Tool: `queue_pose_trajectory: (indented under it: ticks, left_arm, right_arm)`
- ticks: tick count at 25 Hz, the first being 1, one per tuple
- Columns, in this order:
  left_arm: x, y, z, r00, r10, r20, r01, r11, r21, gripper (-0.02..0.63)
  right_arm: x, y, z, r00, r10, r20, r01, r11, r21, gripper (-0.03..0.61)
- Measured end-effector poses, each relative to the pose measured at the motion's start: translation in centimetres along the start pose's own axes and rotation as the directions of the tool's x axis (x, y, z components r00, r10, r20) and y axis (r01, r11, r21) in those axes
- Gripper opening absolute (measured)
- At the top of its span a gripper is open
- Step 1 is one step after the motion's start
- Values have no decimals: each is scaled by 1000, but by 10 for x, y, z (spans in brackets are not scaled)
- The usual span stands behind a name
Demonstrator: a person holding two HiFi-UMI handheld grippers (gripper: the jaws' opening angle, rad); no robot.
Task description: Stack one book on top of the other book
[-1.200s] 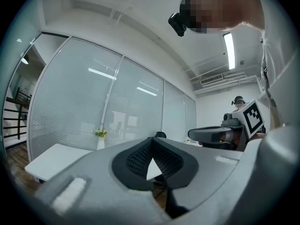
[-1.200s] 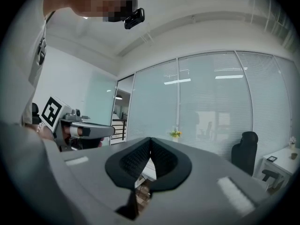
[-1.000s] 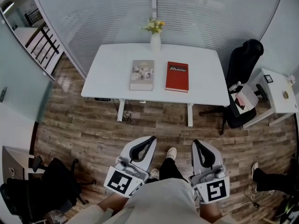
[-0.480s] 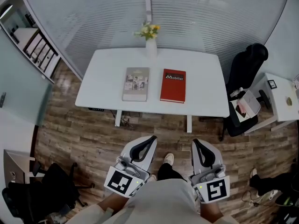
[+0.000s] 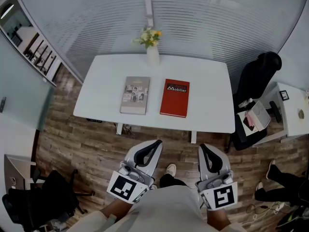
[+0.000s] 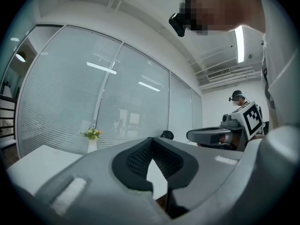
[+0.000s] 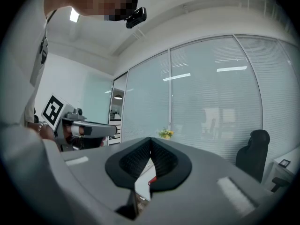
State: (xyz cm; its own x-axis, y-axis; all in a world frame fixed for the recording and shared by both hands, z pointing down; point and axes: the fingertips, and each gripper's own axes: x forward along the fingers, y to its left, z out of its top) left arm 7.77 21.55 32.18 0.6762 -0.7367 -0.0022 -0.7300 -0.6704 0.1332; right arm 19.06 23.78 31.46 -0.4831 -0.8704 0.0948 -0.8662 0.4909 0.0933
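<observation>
White left gripper [image 5: 154, 144] and right gripper [image 5: 203, 148] both have jaws pressed together, empty. Well beyond their fingertips stands the table [image 5: 210, 93]: grey book [image 5: 134, 95] ahead of the left, red book [image 5: 175, 98] beside it, apart; vase [image 5: 152, 56] farthest.

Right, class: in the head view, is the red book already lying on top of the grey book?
No, the red book lies flat on the white table beside the grey book, with a gap between them.
</observation>
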Motion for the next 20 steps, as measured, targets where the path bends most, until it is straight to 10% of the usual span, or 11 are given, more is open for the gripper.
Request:
queue_pose_trajectory:
  ticks: [20]
  left_arm:
    - [78,11,-1,999,42,-4,-42,999,-4,3]
  right_arm:
    - [40,-70,-11,998,57,-20,-57,998,-3,5]
